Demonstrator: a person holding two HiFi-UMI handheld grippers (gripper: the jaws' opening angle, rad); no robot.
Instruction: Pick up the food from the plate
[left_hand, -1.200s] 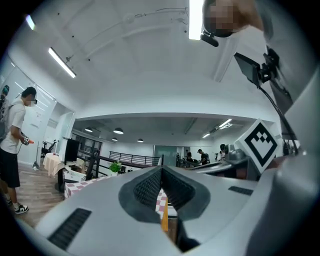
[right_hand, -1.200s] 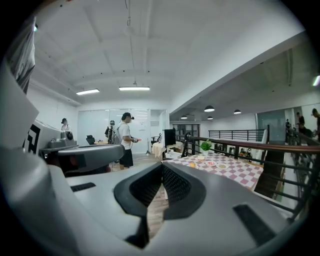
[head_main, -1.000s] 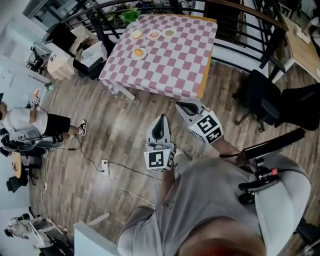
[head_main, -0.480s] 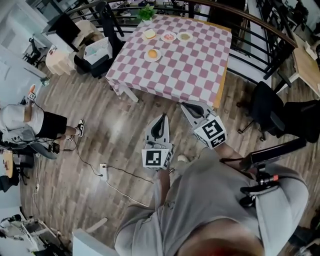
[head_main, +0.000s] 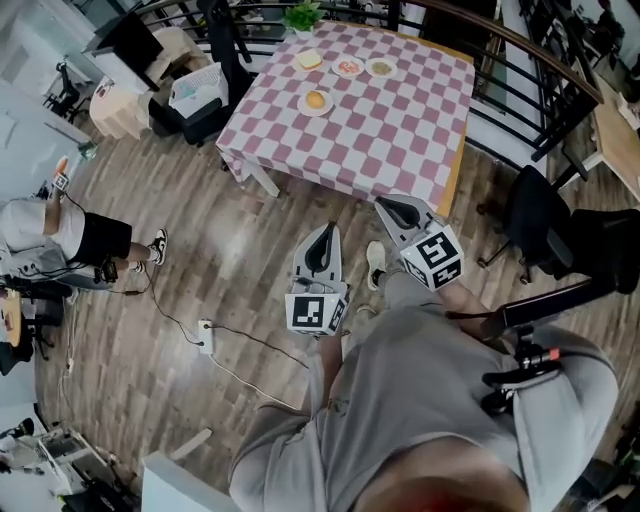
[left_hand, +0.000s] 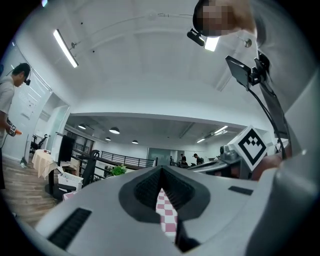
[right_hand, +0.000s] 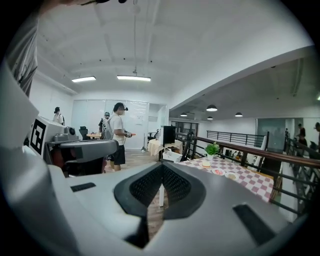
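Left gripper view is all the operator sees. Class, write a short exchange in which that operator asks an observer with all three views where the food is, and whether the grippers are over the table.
Operator: I see only a strip of checked cloth between my jaws. Where is the food?
Observer: The head view shows several small plates grouped at the far end of the table.
Operator: Are the grippers over the table?
Observer: No. The left gripper and right gripper both hang over the wooden floor, short of the table's near edge.
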